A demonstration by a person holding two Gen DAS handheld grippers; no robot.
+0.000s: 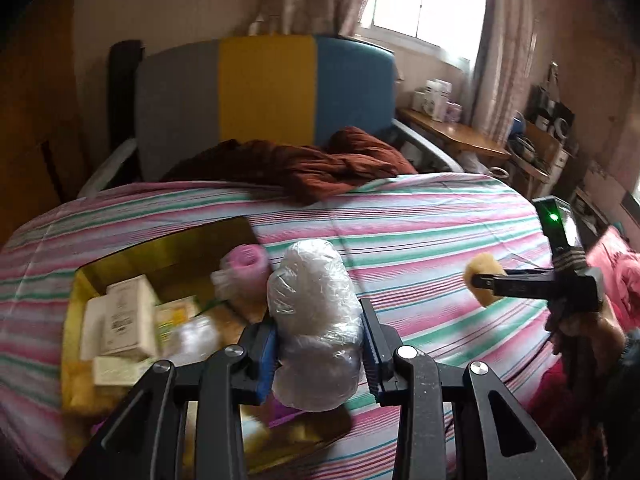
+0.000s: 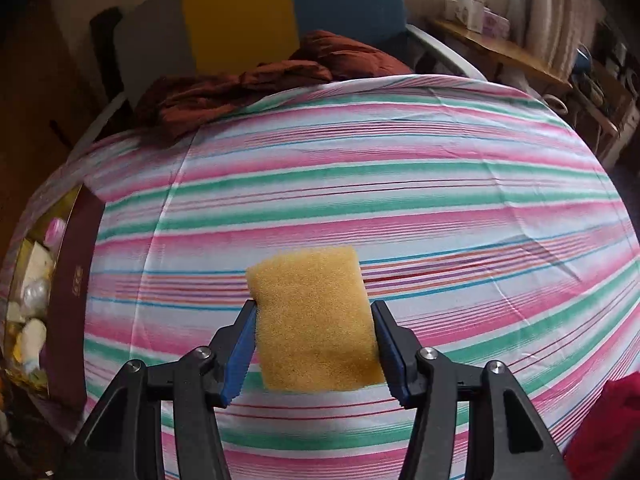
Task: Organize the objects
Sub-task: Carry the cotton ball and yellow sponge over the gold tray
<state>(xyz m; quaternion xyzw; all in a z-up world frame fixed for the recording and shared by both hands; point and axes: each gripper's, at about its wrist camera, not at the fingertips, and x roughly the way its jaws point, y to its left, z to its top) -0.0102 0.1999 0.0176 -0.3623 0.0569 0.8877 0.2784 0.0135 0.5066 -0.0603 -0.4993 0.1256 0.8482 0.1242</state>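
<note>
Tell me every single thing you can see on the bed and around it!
plastic-wrapped bundle: one, clear-white, held above the box
sponge: one, yellow, held above the sheet
box: one, gold inside, dark red outside, on the bed's left part
small cartons: several, cream and white, in the box
pink thing: one, blurred, over the box
striped sheet: one, pink, green and white, covers the bed
brown cloth: one, crumpled, far end of the bed
headboard: one, grey, yellow, blue
wooden desk: one, by the window
left hand-held gripper: grips the bundle
right hand-held gripper: grips the sponge
</note>
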